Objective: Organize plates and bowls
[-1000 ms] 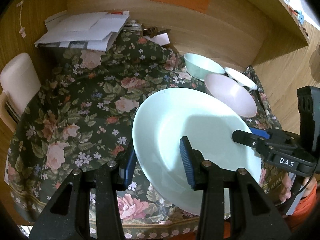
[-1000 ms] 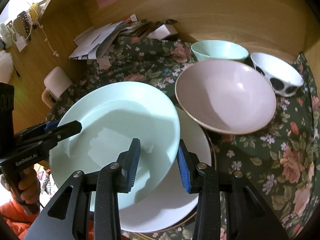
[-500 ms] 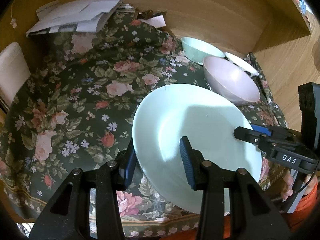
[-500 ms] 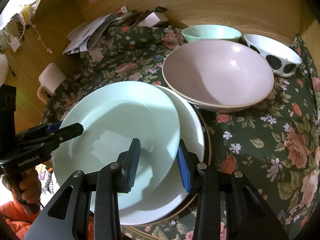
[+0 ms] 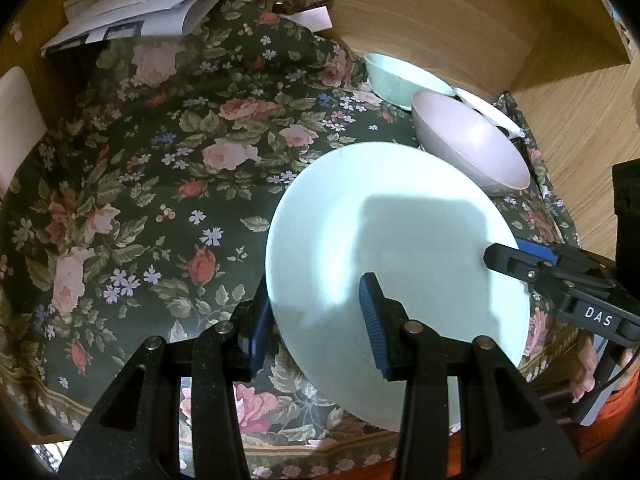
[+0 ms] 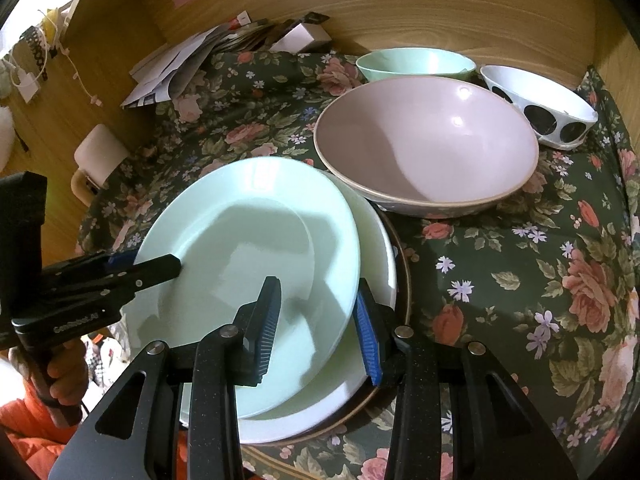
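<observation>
A floral tablecloth (image 6: 520, 280) carries a pink bowl (image 6: 432, 148), with a mint bowl (image 6: 416, 62) and a spotted bowl (image 6: 552, 114) behind it, beside a stack of plates (image 6: 376, 264). A mint plate (image 6: 240, 248) sits tilted over that stack, gripped from both sides. The left gripper (image 5: 316, 320) and the right gripper (image 6: 318, 320) both angle steeply downward, each narrowly closed on opposite rims of the mint plate.
</observation>
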A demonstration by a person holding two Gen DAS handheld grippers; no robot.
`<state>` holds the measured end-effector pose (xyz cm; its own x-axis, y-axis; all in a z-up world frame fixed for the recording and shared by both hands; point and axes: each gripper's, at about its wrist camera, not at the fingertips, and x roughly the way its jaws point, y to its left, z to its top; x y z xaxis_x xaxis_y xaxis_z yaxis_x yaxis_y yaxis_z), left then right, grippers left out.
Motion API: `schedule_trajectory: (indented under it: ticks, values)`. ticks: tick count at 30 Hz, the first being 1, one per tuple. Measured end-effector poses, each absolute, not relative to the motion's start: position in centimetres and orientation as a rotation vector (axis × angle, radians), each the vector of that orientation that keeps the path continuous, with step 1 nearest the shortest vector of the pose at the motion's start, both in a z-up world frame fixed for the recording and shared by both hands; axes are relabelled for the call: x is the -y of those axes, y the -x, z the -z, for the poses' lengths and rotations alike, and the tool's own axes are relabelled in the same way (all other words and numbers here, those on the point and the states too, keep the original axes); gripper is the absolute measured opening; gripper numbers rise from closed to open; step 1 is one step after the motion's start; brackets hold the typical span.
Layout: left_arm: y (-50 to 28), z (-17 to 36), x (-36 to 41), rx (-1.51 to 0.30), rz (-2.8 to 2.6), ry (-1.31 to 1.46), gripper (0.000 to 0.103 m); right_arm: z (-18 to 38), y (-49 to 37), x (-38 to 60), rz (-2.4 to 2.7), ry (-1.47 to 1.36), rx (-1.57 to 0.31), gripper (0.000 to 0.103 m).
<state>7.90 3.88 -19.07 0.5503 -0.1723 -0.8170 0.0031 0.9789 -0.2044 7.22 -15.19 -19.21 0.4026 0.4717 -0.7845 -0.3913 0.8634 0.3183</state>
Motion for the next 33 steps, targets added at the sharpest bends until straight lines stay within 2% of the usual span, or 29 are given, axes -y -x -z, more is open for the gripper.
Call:
schedule_trajectory:
  ticks: [21, 33]
  values:
    - [-7.8, 18.8, -3.4, -0.975, 0.095, 0.155, 0.042, 18.5, -6.0, 15.6, -0.523, -0.04, -0.974, 0.034]
    - [-7.9, 14.9, -2.0, -0.861, 0.087, 0.055, 0.046, 15.2, -5.9, 17.6, -0.486, -0.057, -0.862, 0.035]
